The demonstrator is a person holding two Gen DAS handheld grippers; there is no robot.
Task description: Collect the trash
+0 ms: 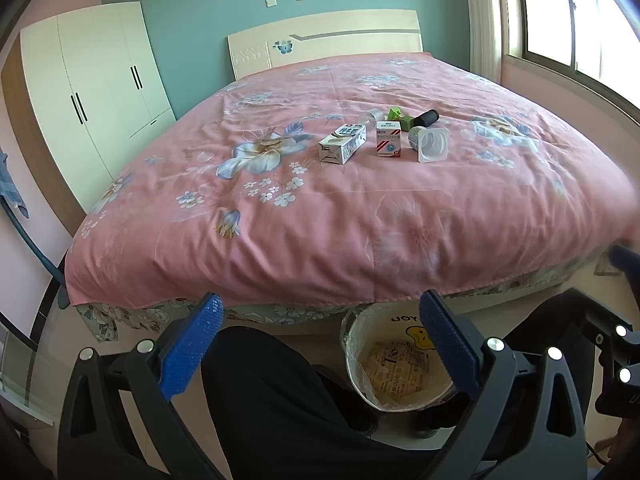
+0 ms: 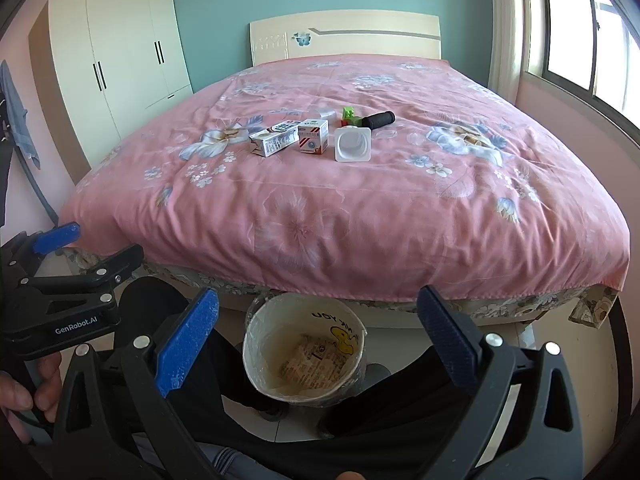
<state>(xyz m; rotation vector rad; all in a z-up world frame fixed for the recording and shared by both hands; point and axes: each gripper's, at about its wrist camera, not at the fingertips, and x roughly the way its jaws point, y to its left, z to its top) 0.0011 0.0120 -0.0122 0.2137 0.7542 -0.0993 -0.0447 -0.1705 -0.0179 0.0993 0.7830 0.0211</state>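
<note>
The litter sits clustered mid-bed on the pink floral bedspread, straight ahead and well beyond both tongs: a white lying carton, a red-and-white small box, and a clear square plastic cup on its side, mouth toward the cameras. The left tongs and right tongs gape wide and empty above the lined round bin on the floor at the bed's foot. The cup lies rightmost, so the right tongs look likelier to reach it.

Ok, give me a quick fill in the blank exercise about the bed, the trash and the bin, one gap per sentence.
1. The trash lies on a bedspread whose main colour is ____.
2. The bin stands on the ____, at the foot of the bed.
3. Both the left gripper and the right gripper have their jaws ____.
4. The clear cup lies on its ____.

Missing words: pink; floor; open; side
</note>
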